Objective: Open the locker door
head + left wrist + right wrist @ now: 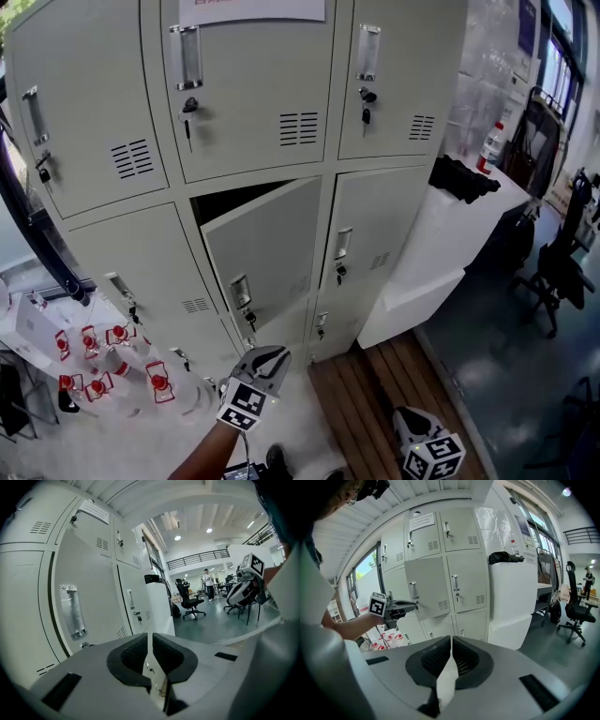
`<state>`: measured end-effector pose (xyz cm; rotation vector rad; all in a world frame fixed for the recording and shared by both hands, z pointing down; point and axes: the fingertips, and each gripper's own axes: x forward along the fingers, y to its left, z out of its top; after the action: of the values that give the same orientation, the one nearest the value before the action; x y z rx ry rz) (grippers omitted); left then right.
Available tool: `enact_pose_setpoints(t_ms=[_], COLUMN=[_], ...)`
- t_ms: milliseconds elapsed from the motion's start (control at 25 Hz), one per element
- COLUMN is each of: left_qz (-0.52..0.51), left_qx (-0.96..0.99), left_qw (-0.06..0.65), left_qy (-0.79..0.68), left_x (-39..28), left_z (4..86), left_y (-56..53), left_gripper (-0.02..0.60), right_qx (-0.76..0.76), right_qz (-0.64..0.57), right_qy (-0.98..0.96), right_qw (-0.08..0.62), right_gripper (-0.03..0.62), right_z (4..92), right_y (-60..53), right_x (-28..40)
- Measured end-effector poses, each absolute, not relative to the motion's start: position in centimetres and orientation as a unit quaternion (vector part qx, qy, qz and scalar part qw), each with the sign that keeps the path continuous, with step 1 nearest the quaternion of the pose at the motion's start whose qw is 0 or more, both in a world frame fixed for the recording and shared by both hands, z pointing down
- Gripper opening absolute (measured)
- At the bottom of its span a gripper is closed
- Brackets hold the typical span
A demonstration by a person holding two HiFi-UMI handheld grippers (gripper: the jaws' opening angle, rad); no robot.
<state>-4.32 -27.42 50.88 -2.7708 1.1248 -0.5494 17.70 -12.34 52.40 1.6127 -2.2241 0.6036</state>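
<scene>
Left gripper [271,352] low in the head view, jaws pinched to a thin slit, nothing between them, tips pointing to 12 o'clock just below the key [250,319] hanging under the handle [240,291]; contact there can't be made out. Locker door [267,244], middle column, second row, stands ajar, a dark gap along its top edge, its handle side swung out from the lockers [253,103]. Right gripper [451,641] sits at 5 o'clock over the wooden floor [375,384], well apart, jaws also together and empty. At 3 o'clock of the door a white counter [441,234]; at 9 o'clock, red-capped items [94,361].
</scene>
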Motion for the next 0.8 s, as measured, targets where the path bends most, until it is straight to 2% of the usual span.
enact_pose_setpoints(t_ms=[800], left_qz=[-0.179], left_qx=[-0.9], left_qw=[0.051], left_qy=[0.394], left_x=[-7.0], left_z=[49.6], left_y=[-23.8], left_gripper=[0.028], right_qx=[0.55], right_qz=[0.208], right_qy=[-0.793], right_qw=[0.161], right_gripper=[0.038], right_z=[52.0], right_y=[-10.1], right_x=[17.4])
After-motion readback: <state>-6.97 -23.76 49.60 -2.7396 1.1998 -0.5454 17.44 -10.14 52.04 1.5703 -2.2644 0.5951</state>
